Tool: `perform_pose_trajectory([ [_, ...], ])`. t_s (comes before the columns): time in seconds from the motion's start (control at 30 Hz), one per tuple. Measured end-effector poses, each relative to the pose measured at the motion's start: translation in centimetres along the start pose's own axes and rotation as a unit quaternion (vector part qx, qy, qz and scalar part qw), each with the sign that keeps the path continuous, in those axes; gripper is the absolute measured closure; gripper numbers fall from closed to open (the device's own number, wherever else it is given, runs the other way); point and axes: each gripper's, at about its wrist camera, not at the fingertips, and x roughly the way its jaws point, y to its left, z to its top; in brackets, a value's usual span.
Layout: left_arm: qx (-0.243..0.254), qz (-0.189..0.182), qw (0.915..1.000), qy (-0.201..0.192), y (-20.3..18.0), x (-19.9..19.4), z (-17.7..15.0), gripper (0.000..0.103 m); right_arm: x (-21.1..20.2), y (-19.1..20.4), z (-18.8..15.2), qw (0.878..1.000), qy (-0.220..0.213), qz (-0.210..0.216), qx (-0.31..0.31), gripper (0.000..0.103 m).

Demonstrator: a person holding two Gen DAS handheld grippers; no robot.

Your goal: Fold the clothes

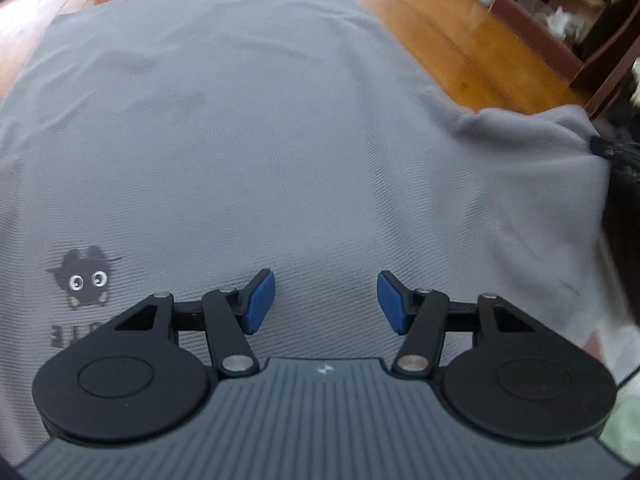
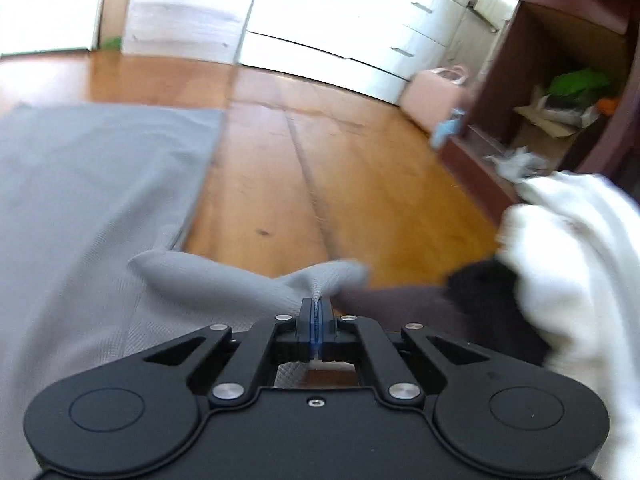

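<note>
Left wrist view: grey shirt (image 1: 248, 152) lies spread flat on the wooden floor (image 1: 448, 28); left gripper (image 1: 326, 300) hangs over the shirt near its cartoon print (image 1: 86, 276), pads apart, nothing between them; right wrist view shows the right gripper (image 2: 316, 314) clamped on the shirt's bunched edge beside bare floor; white cloth (image 2: 576, 264) sits just right of that edge. Risk, as I judge it: the thin pinch may slip when lifted, and one-sided pulling could drag the shirt askew.
</note>
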Motion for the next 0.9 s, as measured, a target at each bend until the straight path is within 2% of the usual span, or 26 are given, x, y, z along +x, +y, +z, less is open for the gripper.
perform_pose_trajectory([
  [0.13,-0.006,-0.008,1.0,0.001,0.2,-0.2,0.3,0.046,0.7,-0.1,-1.4,0.998,0.034,-0.052,-0.027,0.1],
  [0.2,-0.006,-0.009,0.9999,0.002,0.3,-0.2,0.4,0.046,0.9,-0.1,-1.8,0.998,0.044,-0.032,-0.03,0.093],
  [0.27,-0.009,-0.012,0.9999,0.003,0.6,-0.2,0.4,0.046,1.1,-1.4,-1.8,0.998,0.064,0.002,0.006,0.072],
  [0.3,-0.011,-0.016,0.9998,0.002,0.7,-0.3,0.4,0.046,1.4,-2.0,-1.9,0.996,0.078,0.019,0.037,0.052],
  [0.37,-0.016,-0.028,0.9995,-0.001,0.8,-0.4,0.6,0.046,2.1,-3.0,-2.4,0.989,0.093,0.062,0.092,0.041],
  [0.4,-0.019,-0.037,0.9991,-0.003,0.9,-0.3,0.8,0.046,2.1,-2.9,-2.7,0.988,0.092,0.067,0.101,0.038],
  [0.5,-0.031,-0.057,0.9979,-0.005,1.2,-0.1,1.1,0.045,3.2,-1.1,-3.0,0.993,0.087,0.05,0.058,0.03],
  [0.57,-0.032,-0.055,0.998,-0.004,1.3,0.1,1.4,0.045,4.5,0.6,-3.2,0.997,0.079,0.021,0.002,0.032],
  [0.63,-0.033,-0.046,0.9984,-0.003,1.3,0.3,1.4,0.046,4.5,2.6,-2.7,0.997,0.043,0.0,-0.062,0.081],
  [0.67,-0.036,-0.042,0.9984,-0.002,1.2,0.4,1.4,0.045,4.2,3.6,-2.3,0.996,0.02,-0.009,-0.092,0.102],
  [0.73,-0.043,-0.037,0.9984,0.003,1.6,0.4,1.4,0.045,1.3,4.3,-0.8,0.99,-0.076,-0.038,-0.11,0.103],
  [0.8,-0.041,-0.045,0.9981,0.012,2.0,0.6,1.4,0.045,-1.8,4.0,0.2,0.982,-0.136,-0.065,-0.115,0.103],
  [0.83,-0.038,-0.049,0.9979,0.017,2.1,0.6,1.4,0.043,-3.2,3.7,0.5,0.977,-0.156,-0.082,-0.119,0.103],
  [0.9,-0.008,-0.056,0.998,0.026,1.9,0.8,1.6,0.043,-2.5,2.5,-0.4,0.974,-0.126,-0.123,-0.143,0.101],
])
